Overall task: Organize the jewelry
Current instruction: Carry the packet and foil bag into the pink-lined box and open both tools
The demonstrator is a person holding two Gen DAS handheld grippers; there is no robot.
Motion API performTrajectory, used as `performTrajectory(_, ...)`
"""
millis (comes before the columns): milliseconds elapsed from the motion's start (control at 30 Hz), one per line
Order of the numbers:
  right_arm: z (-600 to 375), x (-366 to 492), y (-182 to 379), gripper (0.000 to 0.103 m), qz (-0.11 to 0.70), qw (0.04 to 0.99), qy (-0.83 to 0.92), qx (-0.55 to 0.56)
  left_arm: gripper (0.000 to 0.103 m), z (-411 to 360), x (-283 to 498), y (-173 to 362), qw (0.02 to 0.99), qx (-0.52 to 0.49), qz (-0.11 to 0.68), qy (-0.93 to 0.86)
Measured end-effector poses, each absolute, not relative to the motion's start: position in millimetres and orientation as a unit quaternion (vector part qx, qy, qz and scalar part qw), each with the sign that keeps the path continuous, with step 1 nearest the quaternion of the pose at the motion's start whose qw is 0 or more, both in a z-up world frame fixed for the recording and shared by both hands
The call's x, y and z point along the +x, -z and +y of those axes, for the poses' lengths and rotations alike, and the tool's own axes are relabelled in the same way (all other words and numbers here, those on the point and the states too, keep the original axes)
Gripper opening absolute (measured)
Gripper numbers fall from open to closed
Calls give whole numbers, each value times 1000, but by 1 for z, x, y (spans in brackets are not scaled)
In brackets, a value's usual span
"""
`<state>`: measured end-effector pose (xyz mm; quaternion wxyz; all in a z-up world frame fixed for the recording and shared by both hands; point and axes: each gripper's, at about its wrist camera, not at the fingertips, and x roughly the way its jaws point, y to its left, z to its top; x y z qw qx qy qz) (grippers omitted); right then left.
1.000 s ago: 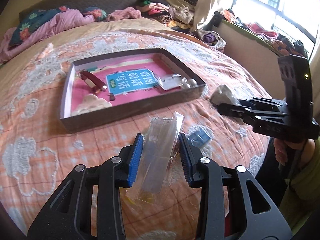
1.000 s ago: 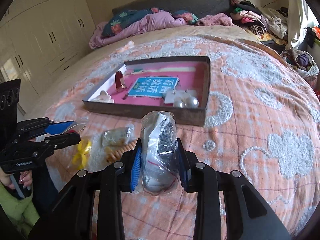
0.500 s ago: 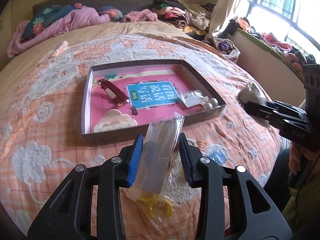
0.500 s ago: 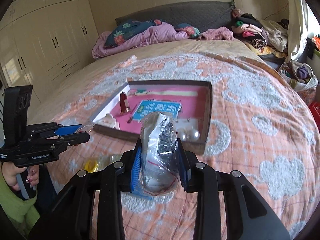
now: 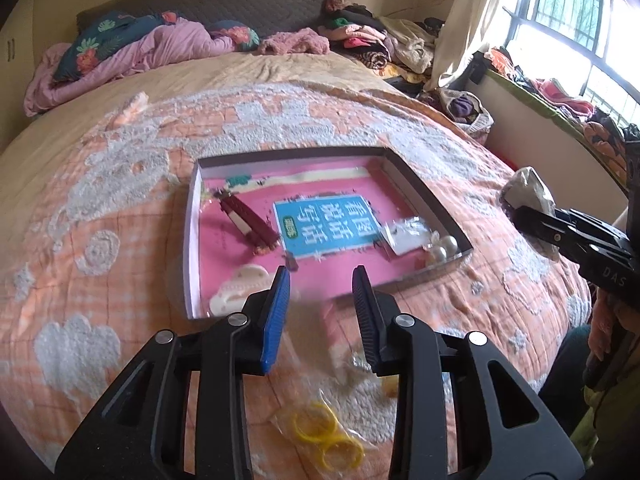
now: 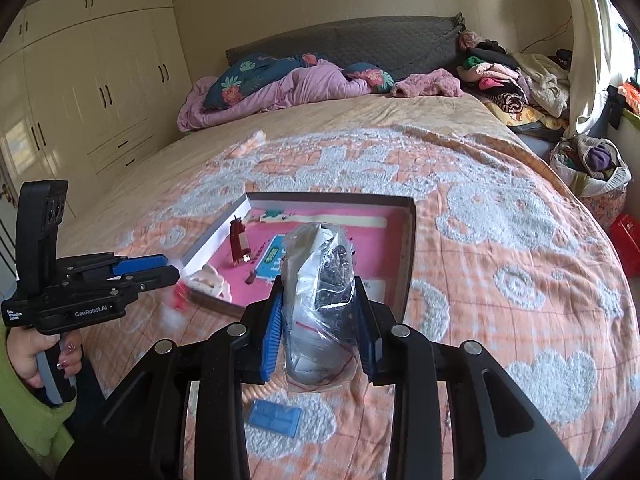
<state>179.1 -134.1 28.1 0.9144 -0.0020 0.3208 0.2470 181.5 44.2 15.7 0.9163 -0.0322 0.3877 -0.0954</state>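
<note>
A shallow grey box with a pink floor lies on the bed; it also shows in the right wrist view. In it lie a dark red clip, a cream claw clip, a clear packet and pearls. My left gripper is open and empty above the box's near edge; a blurred clear packet falls below it. My right gripper is shut on a clear bag of dark jewelry.
A packet of yellow rings and another small item lie on the orange quilt near me. A blue card and an orange coil lie under my right gripper. Clothes pile at the headboard.
My left gripper has opened and let go of its clear packet, which drops blurred near the box's front edge. Both grippers have risen and moved toward the box.
</note>
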Motion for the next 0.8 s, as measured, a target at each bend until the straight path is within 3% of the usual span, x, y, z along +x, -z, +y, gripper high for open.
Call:
performTrajectory(133, -133, 186, -29, 30, 318, 916, -244, -4, 15, 44, 192, -17, 917, -26, 387, 93)
performTrajectory(300, -132, 191, -24, 30, 325, 914, -241, -1, 15, 47, 202, -3, 908, -38, 408, 94)
performTrajectory(467, -128, 194, -14, 30, 340, 909, -243, 0, 35, 43, 202, 12, 902, -49, 420, 92)
performTrajectory(500, -127, 194, -12, 30, 342, 908, -244, 0, 49, 43, 200, 13, 903, -54, 418, 89)
performTrajectory(567, -127, 194, -10, 30, 346, 905, -246, 2, 60, 43, 193, 12, 908, -54, 410, 71)
performTrajectory(700, -127, 196, -5, 30, 349, 904, -248, 4, 72, 40, 181, 15, 914, -49, 398, 57)
performTrajectory(800, -126, 197, -2, 30, 352, 902, -251, 6, 74, 40, 182, 23, 915, -37, 400, 28)
